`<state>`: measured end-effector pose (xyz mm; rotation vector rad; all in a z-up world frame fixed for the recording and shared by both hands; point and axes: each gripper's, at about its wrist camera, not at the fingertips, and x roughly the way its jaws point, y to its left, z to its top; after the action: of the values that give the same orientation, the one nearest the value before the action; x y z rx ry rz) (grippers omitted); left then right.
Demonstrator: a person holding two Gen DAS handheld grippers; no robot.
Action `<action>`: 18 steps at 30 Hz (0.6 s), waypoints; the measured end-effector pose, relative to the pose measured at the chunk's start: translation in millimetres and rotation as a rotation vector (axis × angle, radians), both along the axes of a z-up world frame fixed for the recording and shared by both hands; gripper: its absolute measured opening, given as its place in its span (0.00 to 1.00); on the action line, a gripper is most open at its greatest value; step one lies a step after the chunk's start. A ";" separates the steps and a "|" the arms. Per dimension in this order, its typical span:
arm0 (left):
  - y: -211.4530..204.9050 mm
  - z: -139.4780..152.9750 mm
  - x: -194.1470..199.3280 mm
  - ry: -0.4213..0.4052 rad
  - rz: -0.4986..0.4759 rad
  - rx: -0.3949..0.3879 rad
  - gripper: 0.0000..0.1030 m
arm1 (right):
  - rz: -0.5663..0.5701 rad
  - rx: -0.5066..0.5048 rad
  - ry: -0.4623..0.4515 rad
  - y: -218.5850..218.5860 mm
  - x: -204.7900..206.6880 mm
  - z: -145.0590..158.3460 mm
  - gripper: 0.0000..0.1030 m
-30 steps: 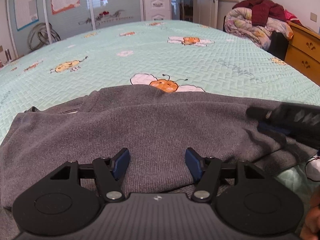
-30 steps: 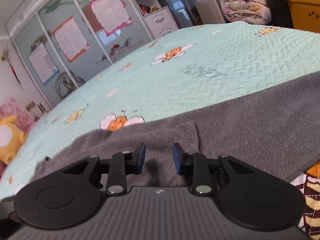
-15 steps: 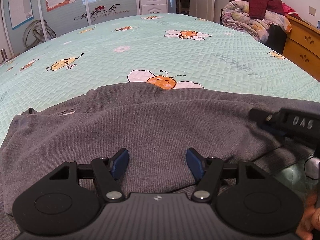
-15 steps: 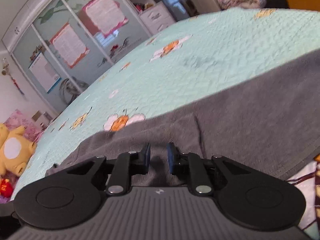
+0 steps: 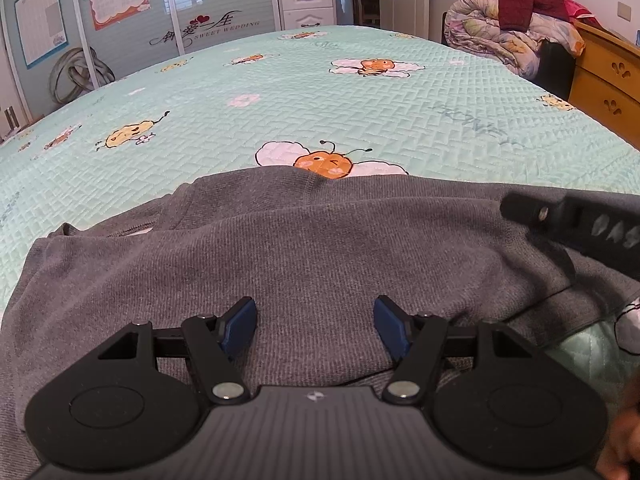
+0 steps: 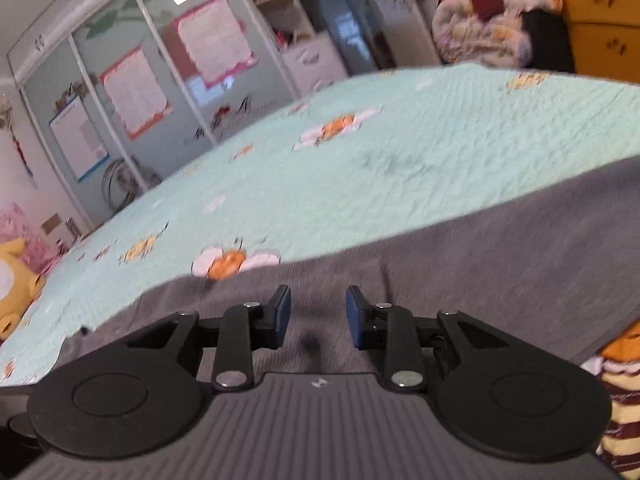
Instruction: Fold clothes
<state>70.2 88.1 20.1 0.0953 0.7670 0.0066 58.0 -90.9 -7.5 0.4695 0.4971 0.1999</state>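
Since the earlier pictures, only the right gripper (image 6: pixel 318 310) has changed: its jaws drew close together and have just been opening again, with grey cloth lying under the gap but no fold pinched between the blue pads (image 6: pixel 282 312). Both hands are at the same place as before, and the grey sweater (image 5: pixel 320 256) has not shifted on the bed cover (image 5: pixel 360 112).

Now the right jaws stand partly apart and grasp nothing. The left gripper (image 5: pixel 316 324) is released too, its jaws wide, and the pads hover over the knit without a visible pinch.

The sweater lies flat at the near edge of the bed, directly below and in front of both grippers. Its long axis runs from side to side across the views, so the far edge is a long line next to the bee print (image 5: pixel 328 162). In the left view the right gripper (image 5: pixel 576 228) comes in from the right side, low over the cloth; each hand is nearest to its own half of the garment.

The garment is a dark grey, fine-ribbed knit, soft and limp. It seems already doubled, with an upper layer ending in a rounded fold and a collar opening (image 5: pixel 132 232) showing at the left. The next move probably needs both grippers to pinch the near layer and carry it away over the far edge.
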 end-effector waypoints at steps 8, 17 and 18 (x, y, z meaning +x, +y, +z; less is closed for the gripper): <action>-2.1 0.3 -0.5 -0.002 0.001 0.012 0.67 | 0.052 0.077 0.043 -3.2 6.5 -7.6 0.39; -3.4 0.3 -0.2 -0.001 0.005 0.019 0.67 | 0.046 0.138 -0.033 -13.3 -6.0 -1.2 0.34; -3.7 0.2 -0.3 -0.002 0.005 0.020 0.67 | 0.065 0.171 -0.048 -16.0 -5.7 -0.6 0.35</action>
<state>69.9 84.4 20.4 0.1120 0.7658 0.0194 52.3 -106.8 -8.1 0.6140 0.4500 0.3169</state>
